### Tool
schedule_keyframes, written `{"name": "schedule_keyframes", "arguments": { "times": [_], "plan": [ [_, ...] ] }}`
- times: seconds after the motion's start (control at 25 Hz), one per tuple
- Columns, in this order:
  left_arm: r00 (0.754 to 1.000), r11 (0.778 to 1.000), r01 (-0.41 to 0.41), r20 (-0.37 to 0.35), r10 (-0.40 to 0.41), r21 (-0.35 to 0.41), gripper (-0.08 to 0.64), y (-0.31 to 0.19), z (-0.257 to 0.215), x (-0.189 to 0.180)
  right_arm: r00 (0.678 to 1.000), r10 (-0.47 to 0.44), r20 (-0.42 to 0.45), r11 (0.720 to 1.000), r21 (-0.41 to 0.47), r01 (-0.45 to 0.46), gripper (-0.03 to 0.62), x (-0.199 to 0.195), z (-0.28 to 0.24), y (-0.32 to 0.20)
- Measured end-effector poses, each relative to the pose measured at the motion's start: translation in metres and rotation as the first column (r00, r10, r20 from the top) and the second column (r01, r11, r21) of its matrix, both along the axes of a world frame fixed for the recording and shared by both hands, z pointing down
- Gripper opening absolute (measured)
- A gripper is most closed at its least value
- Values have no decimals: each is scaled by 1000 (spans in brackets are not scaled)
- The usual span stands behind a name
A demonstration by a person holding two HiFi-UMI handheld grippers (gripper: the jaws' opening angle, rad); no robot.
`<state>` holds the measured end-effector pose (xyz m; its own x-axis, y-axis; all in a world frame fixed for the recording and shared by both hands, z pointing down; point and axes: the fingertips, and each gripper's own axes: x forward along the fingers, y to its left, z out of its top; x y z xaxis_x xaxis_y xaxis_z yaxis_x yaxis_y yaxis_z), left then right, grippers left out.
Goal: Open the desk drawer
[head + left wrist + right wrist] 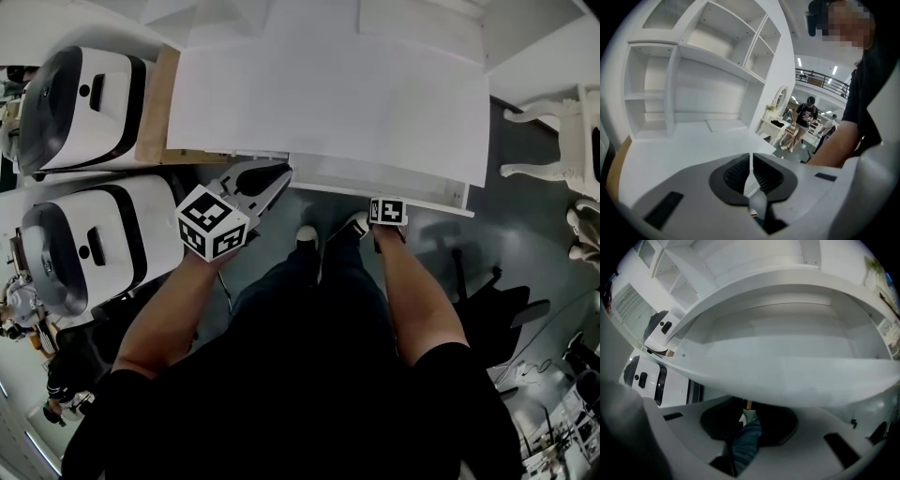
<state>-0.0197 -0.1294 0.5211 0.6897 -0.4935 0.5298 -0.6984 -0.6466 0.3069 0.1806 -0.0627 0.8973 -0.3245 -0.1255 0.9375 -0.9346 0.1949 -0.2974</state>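
The white desk [328,94] has its drawer [427,187] pulled out a little from under the front edge, and the shallow inside shows. My right gripper [387,204] points steeply down at the drawer's front panel [787,376], right of its middle. Its jaws close on the panel's lower edge, and the panel hides their tips. My left gripper [279,174] hovers at the drawer's left corner, shut and empty. In the left gripper view its tips [751,158] meet above the desktop [684,140].
Two white rounded machines [80,103] [84,239] stand left of the desk beside a wooden board [155,103]. A white carved stool [562,141] stands at the right. A shelf unit [708,70] rises behind the desktop. My legs and shoes [307,236] are below the drawer.
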Motion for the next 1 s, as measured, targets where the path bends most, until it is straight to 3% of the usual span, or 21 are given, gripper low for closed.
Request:
{"name": "schedule_keyframes", "arguments": {
  "times": [0.6, 1.0],
  "plan": [
    [999, 999, -36, -22, 36, -11, 29, 41, 7, -17, 1000, 1, -25, 1000, -20, -1, 87, 0, 1, 36],
    [998, 999, -51, -32, 51, -17, 29, 58, 11, -7, 1000, -16, -11, 999, -31, 15, 89, 0, 1, 68]
  ]
}}
